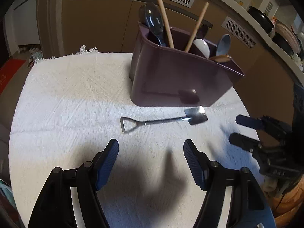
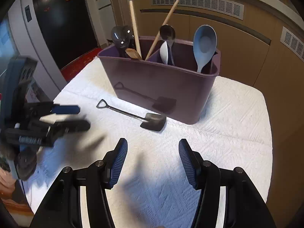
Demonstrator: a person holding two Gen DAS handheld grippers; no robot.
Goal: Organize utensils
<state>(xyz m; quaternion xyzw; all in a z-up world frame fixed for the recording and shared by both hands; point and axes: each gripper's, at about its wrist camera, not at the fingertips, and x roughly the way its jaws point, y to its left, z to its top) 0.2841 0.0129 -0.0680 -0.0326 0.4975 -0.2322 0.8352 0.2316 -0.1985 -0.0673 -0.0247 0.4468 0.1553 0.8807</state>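
A small metal shovel-shaped spoon [image 1: 163, 122] lies flat on the white cloth just in front of a purple utensil holder [image 1: 182, 76]. It also shows in the right wrist view [image 2: 133, 116], with the holder [image 2: 161, 89] behind it. The holder carries several spoons and two wooden sticks. My left gripper [image 1: 151, 146] is open and empty, hovering just short of the spoon. My right gripper [image 2: 153, 146] is open and empty, near the spoon's blade end. Each gripper shows in the other's view, the right one [image 1: 245, 131] and the left one [image 2: 76, 116].
The white textured cloth [image 1: 76, 98] covers the small table. Brown cabinets with vent grilles [image 2: 197, 5] stand behind. A shelf with pots and dishes [image 1: 266, 19] runs at the right. A red mat [image 2: 79, 64] lies on the floor at left.
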